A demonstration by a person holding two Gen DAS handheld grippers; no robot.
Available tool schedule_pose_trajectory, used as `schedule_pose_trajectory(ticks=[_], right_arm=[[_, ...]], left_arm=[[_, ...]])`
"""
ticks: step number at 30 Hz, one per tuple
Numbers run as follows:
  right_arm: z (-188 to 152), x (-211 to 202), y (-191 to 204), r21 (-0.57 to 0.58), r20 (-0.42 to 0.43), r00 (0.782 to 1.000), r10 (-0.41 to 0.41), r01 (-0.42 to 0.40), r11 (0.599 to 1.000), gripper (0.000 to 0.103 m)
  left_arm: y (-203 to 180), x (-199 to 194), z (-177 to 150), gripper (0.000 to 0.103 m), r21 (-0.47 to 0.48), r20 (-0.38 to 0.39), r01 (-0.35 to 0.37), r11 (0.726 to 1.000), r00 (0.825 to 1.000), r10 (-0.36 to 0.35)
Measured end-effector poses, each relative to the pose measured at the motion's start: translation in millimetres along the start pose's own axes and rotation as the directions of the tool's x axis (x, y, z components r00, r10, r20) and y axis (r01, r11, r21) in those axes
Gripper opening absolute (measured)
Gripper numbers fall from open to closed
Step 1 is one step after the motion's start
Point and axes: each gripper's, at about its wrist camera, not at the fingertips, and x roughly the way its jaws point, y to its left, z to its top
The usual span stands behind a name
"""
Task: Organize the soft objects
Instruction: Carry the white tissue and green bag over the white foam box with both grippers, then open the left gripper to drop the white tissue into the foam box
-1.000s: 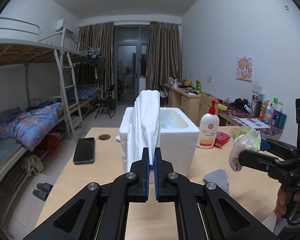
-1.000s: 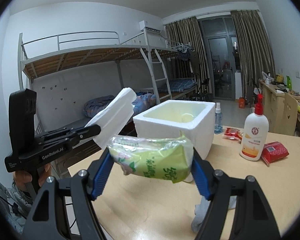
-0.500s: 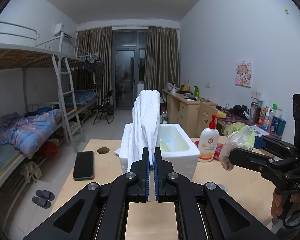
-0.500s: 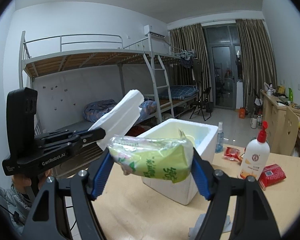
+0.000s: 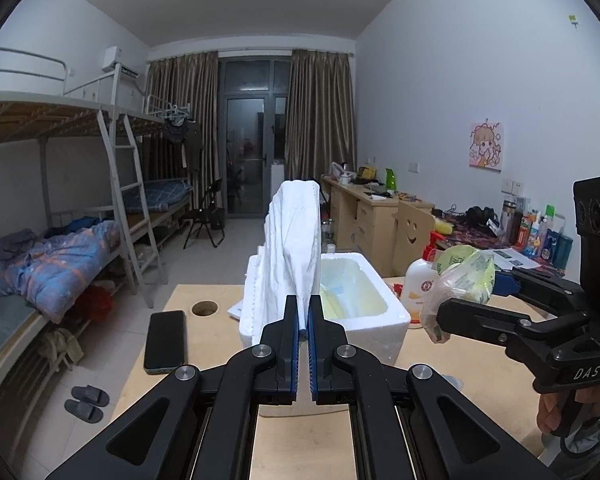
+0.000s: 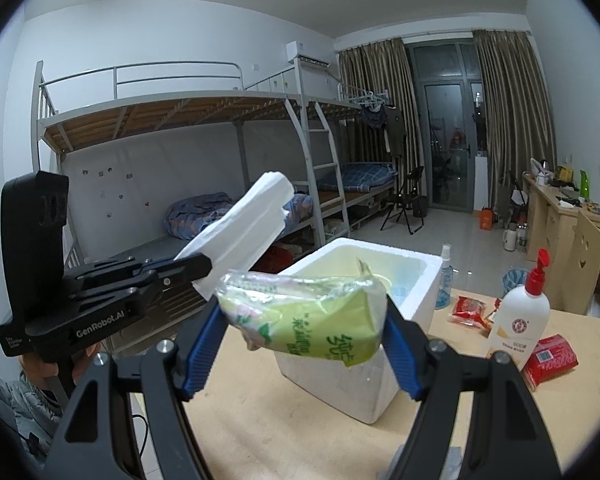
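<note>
Transport step, both loads airborne. Your left tongs (image 5: 303, 322) are clenched on the lower edge of a white folded cloth (image 5: 294, 248), which stands up from the pads in front of the open white foam box (image 5: 380, 320); seen from the right wrist camera, the same cloth (image 6: 240, 236) juts up and away from the left tongs (image 6: 198, 268), clear of the surface (image 6: 260, 420). Your right tongs (image 6: 304, 344) are spread wide yet grasping a green soft pack of tissues (image 6: 304, 316) across its length, one blue pad pressed against each end, and the pack hangs above the near corner of the foam box (image 6: 364, 384); from the left wrist camera the pack (image 5: 460, 280) sits to the right of the box. Nothing soft appears to lie in the box cavity yet, though part of its floor is hidden. Judged from this layout, the step in hand is carrying both soft items to the box. The next move calls for bringing each load over the opening in turn, lowering it past the rim, then releasing; keep the lotion pump bottle (image 6: 518, 320) and the red packets (image 6: 550, 360) on the surface undisturbed.
</note>
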Motion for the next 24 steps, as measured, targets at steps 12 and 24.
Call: schedule_pose_trajectory(ticks=[12,24], right_arm=[[10,18,-8,-0.011,-0.019,1.0,-0.006,0.006,1.0,0.077],[18,47,-27,-0.033,-0.064,0.998,-0.023,0.021,0.999,0.077]], left_arm=[[6,30,16,0.004,0.008,-0.017,0.045,0.999,0.999,-0.045],[9,88,23,0.004,0.035,-0.074,0.053,0.998,0.996,-0.051]])
